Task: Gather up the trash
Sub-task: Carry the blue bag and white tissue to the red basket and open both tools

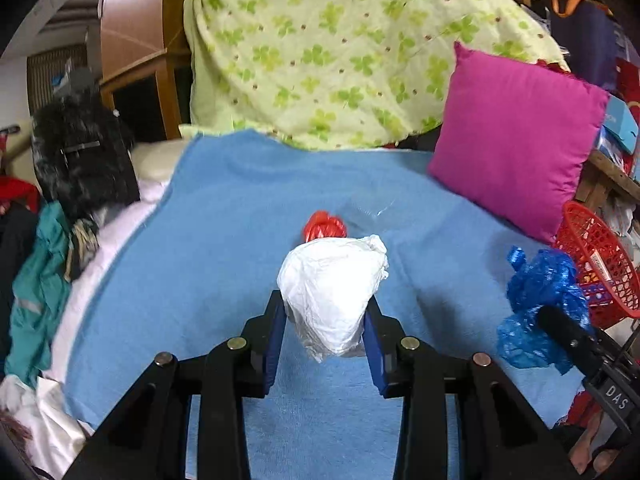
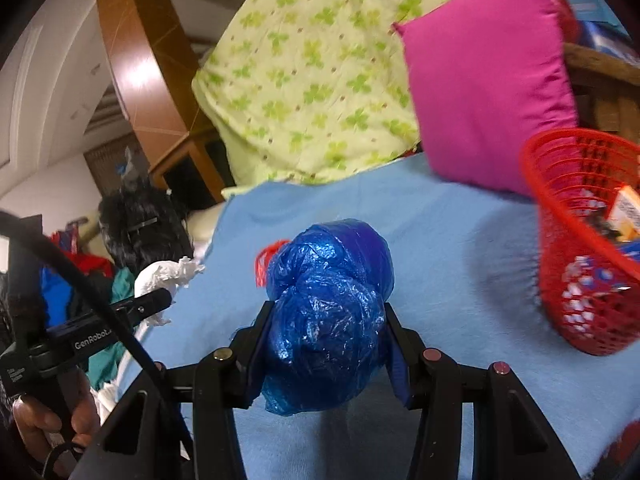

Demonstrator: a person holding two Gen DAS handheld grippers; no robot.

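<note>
Left wrist view: left gripper [image 1: 325, 322] with jaws clamped on a crumpled white plastic bag [image 1: 334, 294], wrinkled and bunched into a lump that bulges up past the jaw tips, raised over a blue blanket [image 1: 208, 240]. Just beyond the jaws, a small red plastic wad [image 1: 324, 226] lying on the blanket, half hidden behind the white lump; beside it something clear and glassy, too faint to identify. Far ahead of the jaws, a green clover-print cloth [image 1: 332, 48]; ahead and to the right, a magenta pillow [image 1: 516, 136]. Well right of the jaws, a red mesh basket [image 1: 596, 256] at the blanket's edge, and in front of it the right gripper [image 1: 560, 324] seen from the side, carrying a crumpled blue plastic bag [image 1: 540, 292]. Letters "DAS" readable on that gripper's body.

Right wrist view: right gripper [image 2: 326, 324] with jaws pressed tight on the blue plastic bag [image 2: 328, 312], glossy, creased, knotted into a ball wider than the jaws. Red wad [image 2: 266, 258] peeking out just past the jaws on the left. Red basket [image 2: 584, 240] to the right of the jaws, blurred scraps and a small orange-and-white box inside, print unreadable. Far left of the jaws, the left gripper [image 2: 160, 300] with the white bag [image 2: 166, 276] at its tip; "GenRobot" partly readable on its side.
</note>
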